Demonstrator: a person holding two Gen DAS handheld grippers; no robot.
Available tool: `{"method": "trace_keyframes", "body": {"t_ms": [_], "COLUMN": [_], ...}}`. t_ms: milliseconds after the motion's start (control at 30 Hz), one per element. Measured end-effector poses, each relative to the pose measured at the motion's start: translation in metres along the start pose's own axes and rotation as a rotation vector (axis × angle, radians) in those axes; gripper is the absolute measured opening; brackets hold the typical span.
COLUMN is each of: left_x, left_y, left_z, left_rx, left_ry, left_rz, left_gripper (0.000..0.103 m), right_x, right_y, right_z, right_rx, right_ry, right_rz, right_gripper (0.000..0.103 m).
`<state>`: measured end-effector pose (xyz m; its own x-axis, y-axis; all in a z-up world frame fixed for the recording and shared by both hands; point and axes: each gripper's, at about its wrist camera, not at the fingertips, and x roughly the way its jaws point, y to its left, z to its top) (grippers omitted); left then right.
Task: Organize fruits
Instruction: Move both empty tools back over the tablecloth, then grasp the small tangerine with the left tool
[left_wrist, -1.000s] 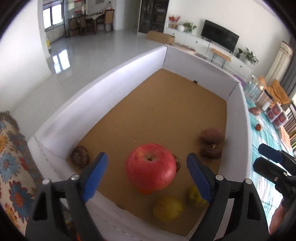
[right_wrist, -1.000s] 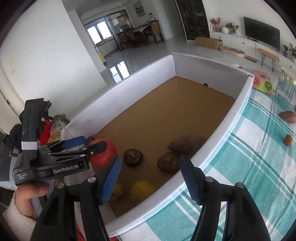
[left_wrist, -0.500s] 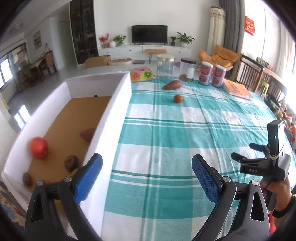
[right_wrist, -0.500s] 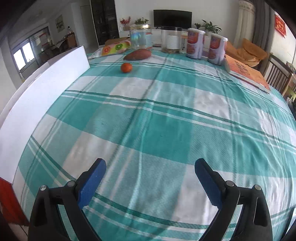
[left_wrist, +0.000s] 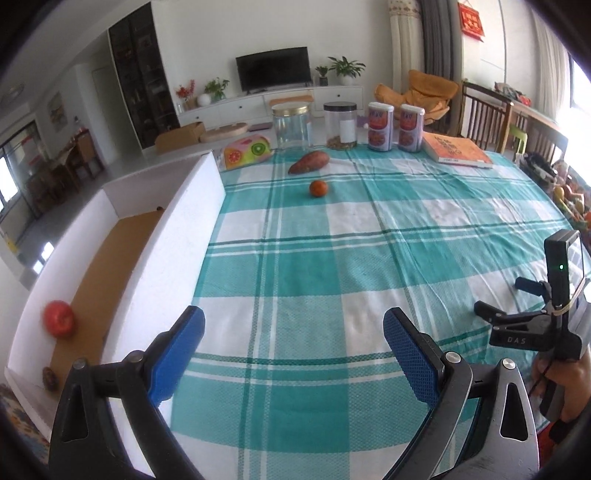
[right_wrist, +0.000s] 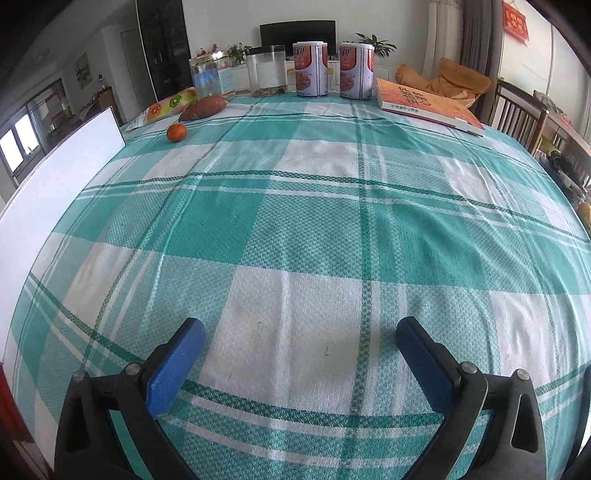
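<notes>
A white-walled cardboard box stands at the table's left edge; a red apple and a small dark fruit lie in it. A small orange fruit and a sweet potato lie far off on the teal checked cloth; both also show in the right wrist view, the orange fruit and sweet potato. My left gripper is open and empty above the cloth beside the box wall. My right gripper is open and empty over the cloth; it also shows in the left wrist view.
At the far edge stand a glass jar, a plastic jar, two cans, an orange book and a fruit-print pouch. Wooden chairs stand at the far right.
The left gripper let go of the red apple in the box and swung right over the table. The right gripper also turned from the box to the open cloth.
</notes>
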<state>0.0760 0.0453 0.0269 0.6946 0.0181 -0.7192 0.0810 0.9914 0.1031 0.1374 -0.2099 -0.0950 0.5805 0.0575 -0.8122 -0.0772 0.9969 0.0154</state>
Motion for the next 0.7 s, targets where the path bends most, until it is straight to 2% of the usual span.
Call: {"method": "trace_keyframes", "body": {"t_ms": [100,200,333,500,700], "left_x": [0.028,0.059,0.090,0.129,0.187], "left_y": [-0.004,-0.006,-0.004,-0.001,0.006], "left_z": [-0.014,-0.026,-0.022,0.019,0.090], "left_rx": [-0.006,-0.029,-0.053,-0.057,-0.160], "left_ry": [0.057,0.121,0.162,0.146,0.086], "left_rz": [-0.039,-0.111,-0.158,-0.184,-0.177], "left_gripper": [0.098,0.098,0.098,0.098,0.097], "right_x": [0.001,0.001,0.001,0.001,0.001], "right_y": [0.001,0.001,0.001,0.001,0.001], "right_z": [0.000,-0.001,-0.001,-0.001,-0.001], "right_rx": [-0.004,-0.003,-0.003,-0.003,-0.003], "right_ry": [0.002,0.002,0.002,0.002,0.002], "right_rz": [-0.012,-0.011,-0.011,-0.011,-0.012], "right_gripper": [0.103,0.103,0.103,0.103,0.103]}}
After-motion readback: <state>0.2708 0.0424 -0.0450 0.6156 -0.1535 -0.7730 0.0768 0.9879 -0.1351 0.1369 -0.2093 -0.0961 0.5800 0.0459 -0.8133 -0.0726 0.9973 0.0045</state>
